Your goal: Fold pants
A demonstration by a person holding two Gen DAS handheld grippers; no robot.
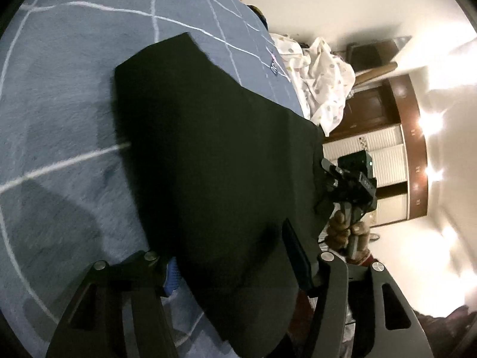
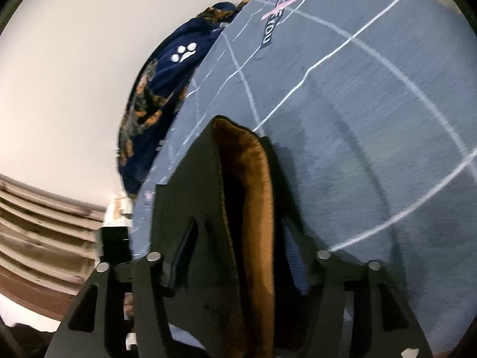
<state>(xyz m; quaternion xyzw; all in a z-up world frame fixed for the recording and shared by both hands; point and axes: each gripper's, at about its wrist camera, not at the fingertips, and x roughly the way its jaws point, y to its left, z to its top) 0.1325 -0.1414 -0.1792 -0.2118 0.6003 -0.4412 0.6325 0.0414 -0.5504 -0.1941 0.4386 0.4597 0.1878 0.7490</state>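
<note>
Black pants (image 1: 214,155) lie spread on a blue-grey blanket (image 1: 59,95) with white lines. In the left wrist view my left gripper (image 1: 229,244) stands over their near edge. Its jaws are apart, with cloth lying between the blue-padded finger (image 1: 171,277) and the dark one. At the pants' right edge a hand holds my right gripper (image 1: 325,185). In the right wrist view the pants (image 2: 190,179) rise in a fold that shows a brown fleece lining (image 2: 253,197). That fold sits between the spread jaws of my right gripper (image 2: 240,223), and the pads do not visibly press it.
A white spotted sheet (image 1: 322,83) is bunched at the blanket's far right edge. A navy and orange blanket with a paw print (image 2: 167,83) lies beyond the far edge. A dark wooden wardrobe (image 1: 411,149) and white walls stand behind.
</note>
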